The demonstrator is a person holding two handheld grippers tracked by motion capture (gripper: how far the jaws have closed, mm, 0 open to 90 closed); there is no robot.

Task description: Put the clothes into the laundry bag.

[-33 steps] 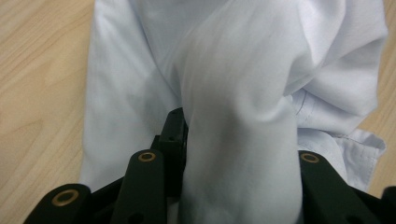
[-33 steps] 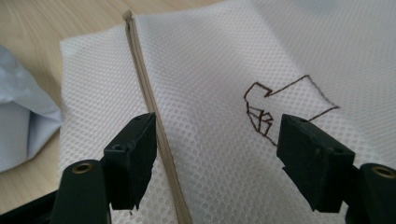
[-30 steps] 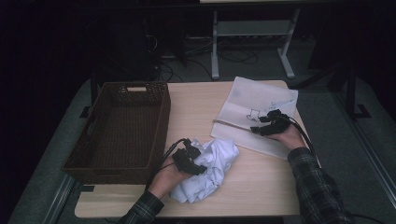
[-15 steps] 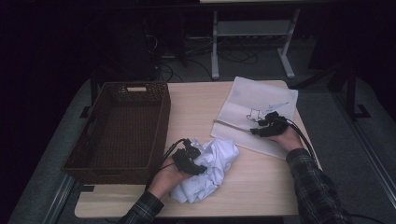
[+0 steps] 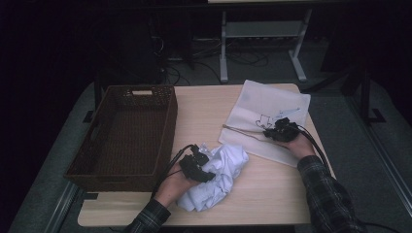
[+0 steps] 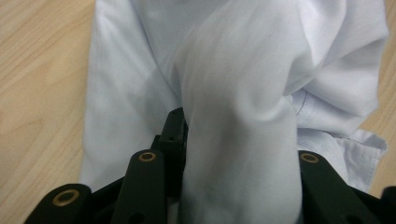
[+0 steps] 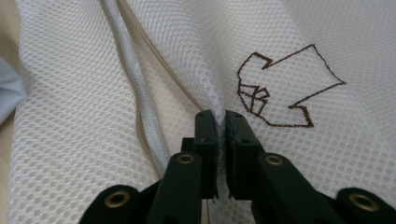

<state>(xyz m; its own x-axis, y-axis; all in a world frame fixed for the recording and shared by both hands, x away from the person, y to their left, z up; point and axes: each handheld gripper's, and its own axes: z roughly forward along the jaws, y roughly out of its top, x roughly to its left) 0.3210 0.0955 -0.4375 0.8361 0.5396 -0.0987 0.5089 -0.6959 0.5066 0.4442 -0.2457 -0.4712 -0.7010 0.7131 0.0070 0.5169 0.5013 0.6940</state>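
A crumpled white shirt (image 5: 221,179) lies at the table's front middle. My left gripper (image 5: 197,165) rests on its left side, shut on a thick fold of the shirt (image 6: 243,93) that bulges up between the jaws (image 6: 233,140). A white mesh bag (image 5: 265,109) with a brown arrow drawing (image 7: 280,88) lies flat at the right. My right gripper (image 5: 277,130) sits on the bag's near part. Its jaws have just been closing and now pinch a small ridge of mesh (image 7: 220,116) between the pads.
A dark wicker basket (image 5: 167,131) stands on the left part of the wooden table (image 5: 204,111), with nothing in it. The bag's zipper seam (image 7: 135,93) runs left of the right gripper. Behind the table are a metal stand and cables on a dark floor.
The right gripper's jaws have drawn together on the mesh bag. Both hands stay in place, and the shirt has not shifted.
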